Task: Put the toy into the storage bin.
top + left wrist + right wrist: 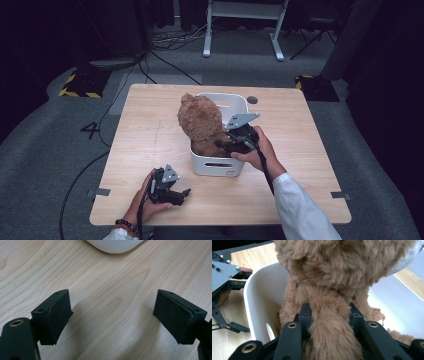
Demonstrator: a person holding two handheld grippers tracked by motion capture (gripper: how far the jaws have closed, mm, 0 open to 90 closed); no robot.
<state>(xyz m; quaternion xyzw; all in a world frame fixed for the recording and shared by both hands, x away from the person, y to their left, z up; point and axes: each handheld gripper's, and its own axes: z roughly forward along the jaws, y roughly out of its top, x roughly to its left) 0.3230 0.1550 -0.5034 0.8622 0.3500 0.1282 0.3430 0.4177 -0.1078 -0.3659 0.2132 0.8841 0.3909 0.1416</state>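
Right gripper point(229, 145) is clamping its jaws on the teddy bear's point(200, 120) limb, bear sitting upright in the white bin point(216, 166); left gripper point(181, 195) is idling wide open on the desk point(145, 135).

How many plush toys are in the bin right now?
1: a brown furry teddy bear sitting in the white plastic bin, its limb clamped by the right gripper. Smaller ones could hide underneath.

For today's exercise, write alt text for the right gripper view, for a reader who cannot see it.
The right gripper is shut on a limb of the brown teddy bear, black jaws pressing its fur from both sides. The bear sits in a white bin on a wooden table. The left gripper shows at the left edge.
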